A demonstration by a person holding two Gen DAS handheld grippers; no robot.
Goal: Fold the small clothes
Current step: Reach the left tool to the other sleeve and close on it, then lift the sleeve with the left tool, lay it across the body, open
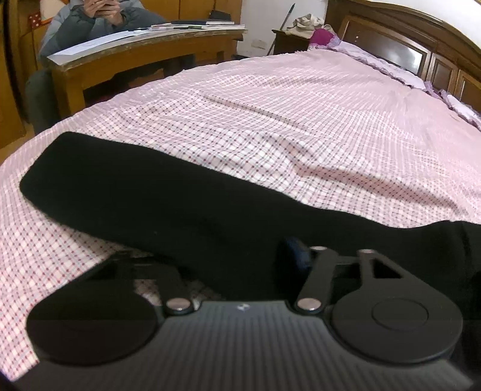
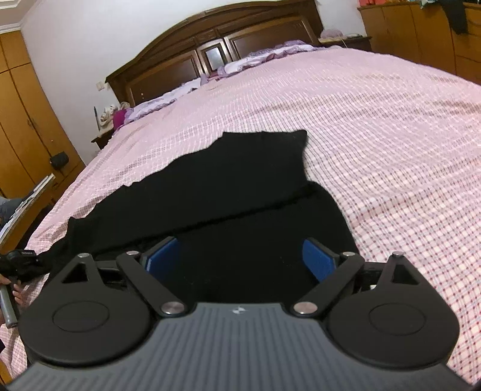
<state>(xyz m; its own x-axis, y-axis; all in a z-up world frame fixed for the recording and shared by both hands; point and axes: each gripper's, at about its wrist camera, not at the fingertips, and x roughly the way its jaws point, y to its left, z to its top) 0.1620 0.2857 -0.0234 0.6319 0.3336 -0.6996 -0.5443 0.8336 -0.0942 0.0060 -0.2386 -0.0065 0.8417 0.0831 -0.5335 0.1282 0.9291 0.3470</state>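
Observation:
A black garment lies spread on the pink checked bedsheet. In the left wrist view it runs as a long band from the left down into my left gripper. That gripper's jaws are drawn in on the cloth; one blue pad shows and the other is hidden under the fabric. In the right wrist view the black garment stretches ahead with a seam across it. My right gripper stands open low over its near part, the blue pads wide apart. The left gripper shows at the far left edge, cloth bunched beside it.
A person sits at a wooden desk beyond the bed's left side. A dark headboard and purple pillows are at the far end, with a bedside table and wooden wardrobes along the walls.

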